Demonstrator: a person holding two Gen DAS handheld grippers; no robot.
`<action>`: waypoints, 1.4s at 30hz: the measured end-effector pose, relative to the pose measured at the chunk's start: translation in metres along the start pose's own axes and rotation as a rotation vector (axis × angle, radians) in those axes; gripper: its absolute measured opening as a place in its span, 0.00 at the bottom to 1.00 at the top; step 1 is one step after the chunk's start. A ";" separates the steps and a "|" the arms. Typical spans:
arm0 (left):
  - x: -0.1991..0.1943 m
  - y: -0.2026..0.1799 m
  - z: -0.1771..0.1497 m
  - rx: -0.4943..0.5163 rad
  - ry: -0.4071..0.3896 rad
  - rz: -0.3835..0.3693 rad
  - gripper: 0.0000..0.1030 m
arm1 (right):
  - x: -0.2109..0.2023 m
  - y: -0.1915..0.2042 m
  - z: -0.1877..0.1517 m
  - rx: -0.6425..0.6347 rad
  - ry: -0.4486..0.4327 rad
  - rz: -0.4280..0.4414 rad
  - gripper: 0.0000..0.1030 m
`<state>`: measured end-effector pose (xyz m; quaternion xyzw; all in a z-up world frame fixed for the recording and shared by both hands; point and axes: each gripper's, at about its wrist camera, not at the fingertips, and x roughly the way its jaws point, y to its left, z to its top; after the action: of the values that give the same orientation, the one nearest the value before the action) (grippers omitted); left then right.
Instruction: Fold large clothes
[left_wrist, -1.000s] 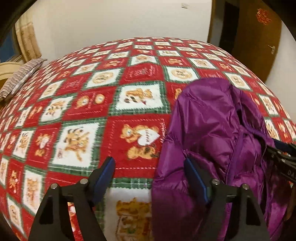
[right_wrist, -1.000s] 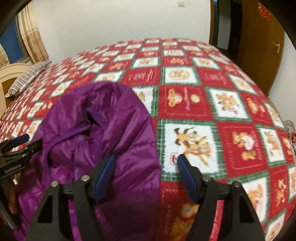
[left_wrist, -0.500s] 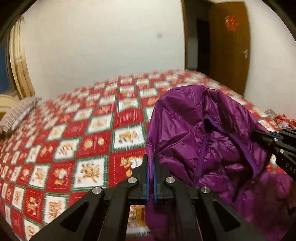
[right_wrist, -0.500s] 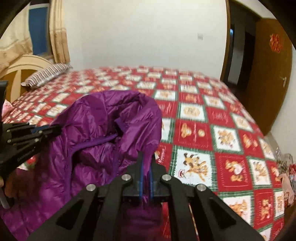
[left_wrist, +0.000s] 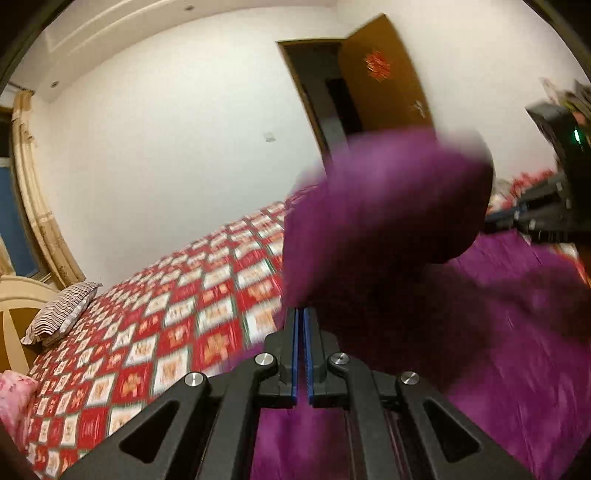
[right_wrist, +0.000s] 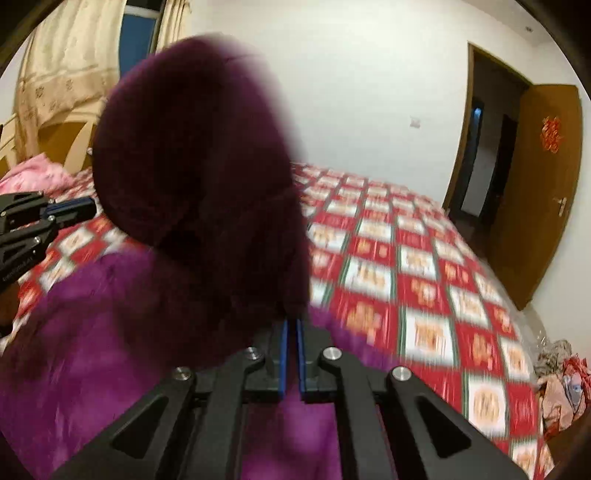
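A purple puffer jacket (left_wrist: 406, 229) hangs lifted above the bed, blurred by motion. My left gripper (left_wrist: 299, 317) is shut on its left edge. My right gripper (right_wrist: 292, 325) is shut on its right edge; the jacket (right_wrist: 192, 155) billows up in front of it. The right gripper (left_wrist: 532, 218) also shows at the right of the left wrist view. The left gripper (right_wrist: 70, 210) shows at the left of the right wrist view. The lower part of the jacket drapes below both grippers.
The bed carries a red, green and white patchwork blanket (left_wrist: 155, 332) (right_wrist: 424, 280). A striped pillow (left_wrist: 62, 314) and pink bedding (right_wrist: 33, 173) lie at the headboard end. A brown door (right_wrist: 543, 192) stands open. Clutter (right_wrist: 561, 376) lies on the floor.
Both grippers went from open over the jacket on the bed to shut on its edges. They have since raised it, and it now swings up, blurred.
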<state>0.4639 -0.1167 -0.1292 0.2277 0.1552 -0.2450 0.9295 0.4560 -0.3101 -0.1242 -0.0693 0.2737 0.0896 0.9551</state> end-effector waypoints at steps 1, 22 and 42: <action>-0.008 -0.003 -0.010 0.022 0.014 -0.005 0.02 | -0.011 0.005 -0.012 -0.015 0.021 0.020 0.06; 0.052 0.008 0.011 -0.359 0.253 0.126 0.94 | 0.009 0.027 -0.005 0.460 0.365 0.212 0.71; 0.005 -0.015 0.015 -0.333 0.256 0.083 0.94 | -0.007 0.032 -0.056 0.400 0.420 0.175 0.09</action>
<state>0.4625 -0.1382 -0.1233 0.1062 0.3009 -0.1465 0.9363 0.4151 -0.2894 -0.1703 0.1269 0.4824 0.0995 0.8610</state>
